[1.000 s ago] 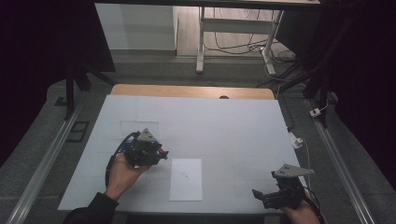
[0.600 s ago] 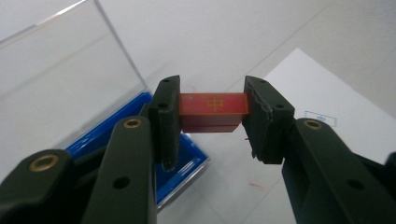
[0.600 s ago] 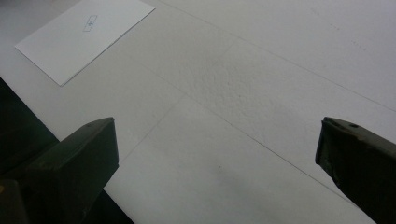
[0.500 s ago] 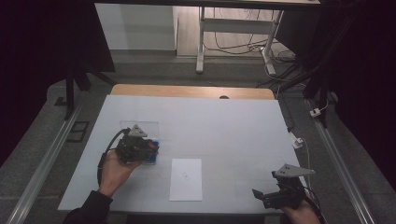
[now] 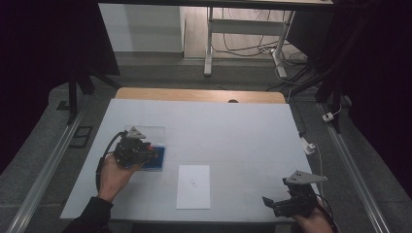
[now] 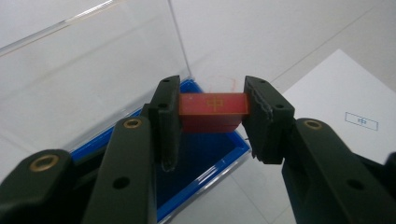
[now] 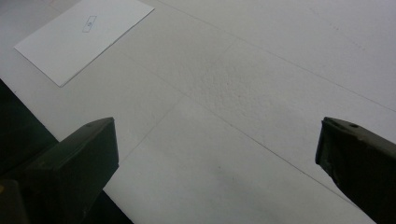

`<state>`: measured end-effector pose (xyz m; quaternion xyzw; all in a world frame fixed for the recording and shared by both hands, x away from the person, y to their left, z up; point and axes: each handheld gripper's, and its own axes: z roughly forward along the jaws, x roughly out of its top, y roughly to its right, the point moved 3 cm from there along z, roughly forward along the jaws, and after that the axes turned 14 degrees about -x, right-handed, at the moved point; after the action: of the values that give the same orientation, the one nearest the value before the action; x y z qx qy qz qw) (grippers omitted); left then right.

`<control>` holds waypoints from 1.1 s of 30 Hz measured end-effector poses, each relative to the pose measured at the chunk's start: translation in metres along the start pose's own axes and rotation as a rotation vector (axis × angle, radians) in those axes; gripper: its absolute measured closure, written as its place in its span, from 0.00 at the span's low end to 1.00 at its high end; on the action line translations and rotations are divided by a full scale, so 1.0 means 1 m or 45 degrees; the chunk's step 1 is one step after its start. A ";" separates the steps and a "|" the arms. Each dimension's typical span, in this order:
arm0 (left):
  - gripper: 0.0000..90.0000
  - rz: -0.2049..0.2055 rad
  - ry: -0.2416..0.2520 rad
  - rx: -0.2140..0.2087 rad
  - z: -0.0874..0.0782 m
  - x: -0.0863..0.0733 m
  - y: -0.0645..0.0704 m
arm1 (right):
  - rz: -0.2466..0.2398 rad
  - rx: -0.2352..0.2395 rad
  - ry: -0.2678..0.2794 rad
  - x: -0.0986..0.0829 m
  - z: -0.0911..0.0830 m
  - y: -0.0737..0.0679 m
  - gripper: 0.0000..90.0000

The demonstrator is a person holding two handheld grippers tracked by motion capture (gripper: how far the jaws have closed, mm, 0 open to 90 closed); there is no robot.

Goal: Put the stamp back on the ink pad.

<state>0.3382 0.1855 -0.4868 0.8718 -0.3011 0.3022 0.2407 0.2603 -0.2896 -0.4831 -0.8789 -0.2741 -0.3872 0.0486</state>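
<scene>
The left gripper (image 6: 212, 122), held from behind by the left hand (image 5: 114, 175), has its jaws clamped together. The right gripper (image 7: 217, 154) rests with jaws spread wide.

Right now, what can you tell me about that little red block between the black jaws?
The red block is small and rectangular, with a thin gold cross-like mark on its top face. The left gripper clamps it by its two ends, holding it level above the blue tray of an open clear-lidded box.
</scene>
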 end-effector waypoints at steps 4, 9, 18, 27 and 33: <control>0.65 -0.013 0.003 0.017 -0.001 -0.001 -0.005 | -0.002 0.000 0.000 0.000 0.000 0.000 0.00; 0.65 -0.036 0.011 0.036 -0.003 -0.004 -0.012 | -0.003 0.000 -0.001 0.000 0.000 0.000 0.00; 0.65 -0.059 -0.019 0.081 -0.001 -0.008 -0.024 | -0.004 -0.003 -0.003 0.000 0.000 0.000 0.00; 0.65 -0.071 -0.073 0.096 0.006 -0.012 -0.030 | -0.006 -0.003 -0.004 0.000 0.000 0.000 0.00; 0.65 -0.079 -0.100 0.097 0.010 -0.015 -0.033 | -0.004 -0.001 -0.003 0.000 0.000 0.000 0.00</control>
<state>0.3546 0.2083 -0.5120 0.9004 -0.2715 0.2715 0.2045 0.2602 -0.2896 -0.4833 -0.8790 -0.2754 -0.3865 0.0475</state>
